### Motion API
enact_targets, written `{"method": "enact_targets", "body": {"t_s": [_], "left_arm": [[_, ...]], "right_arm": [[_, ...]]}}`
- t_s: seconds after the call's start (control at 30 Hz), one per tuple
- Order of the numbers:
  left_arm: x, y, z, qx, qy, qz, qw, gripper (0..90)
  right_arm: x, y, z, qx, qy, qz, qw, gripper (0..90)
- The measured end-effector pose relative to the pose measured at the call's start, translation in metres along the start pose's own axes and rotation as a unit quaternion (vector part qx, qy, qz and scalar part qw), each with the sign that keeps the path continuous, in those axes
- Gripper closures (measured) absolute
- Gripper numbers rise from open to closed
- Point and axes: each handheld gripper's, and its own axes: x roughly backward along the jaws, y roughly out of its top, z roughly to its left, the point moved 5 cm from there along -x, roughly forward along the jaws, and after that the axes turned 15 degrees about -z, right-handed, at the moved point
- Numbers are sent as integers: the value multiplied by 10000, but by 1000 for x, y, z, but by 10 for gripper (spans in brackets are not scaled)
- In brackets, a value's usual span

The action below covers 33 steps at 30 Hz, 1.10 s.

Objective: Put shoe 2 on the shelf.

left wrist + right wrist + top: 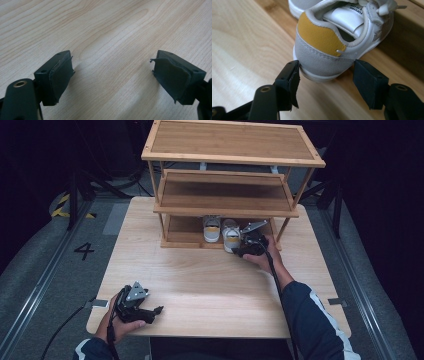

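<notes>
Grey-and-white shoe (pixel 329 53) with a mustard heel patch lies at the front edge of the bamboo rack's (pixel 230 210) bottom shelf, beside its twin (pixel 211 228). Its heel sits between the right gripper's (pixel 325 80) jaws, their pads at its sides, not visibly pressing. Left gripper (pixel 112 77) rests unclenched over bare table (pixel 105 30).

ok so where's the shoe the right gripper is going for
In the high view the shoe sits on the rack's bottom shelf, right of its twin, heel poking over the front edge. The right gripper brackets that heel.
</notes>
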Motion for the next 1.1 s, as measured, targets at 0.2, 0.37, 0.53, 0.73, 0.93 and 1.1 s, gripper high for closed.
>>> {"method": "enact_targets", "body": {"t_s": [0.2,0.37,0.53,0.73,0.93,1.1], "left_arm": [[0,0,0,0,-3,1,10000,161],[0,0,0,-1,-4,1,10000,161],[0,0,1,-44,5,14,10000,160],[0,0,1,-41,0,13,10000,160],[1,0,1,-42,2,14,10000,161],[1,0,0,-35,-1,14,10000,161]], "right_arm": [[-8,6,-9,41,-86,-108,9999,500],[-14,8,-10,-23,-172,-99,9998,504],[-21,11,-12,-57,-355,-117,9993,510],[-29,12,-11,-116,-482,-118,9987,504],[-29,12,-11,-79,-460,-87,9989,530],[-20,15,-9,-10,-320,-151,9994,541]]}}
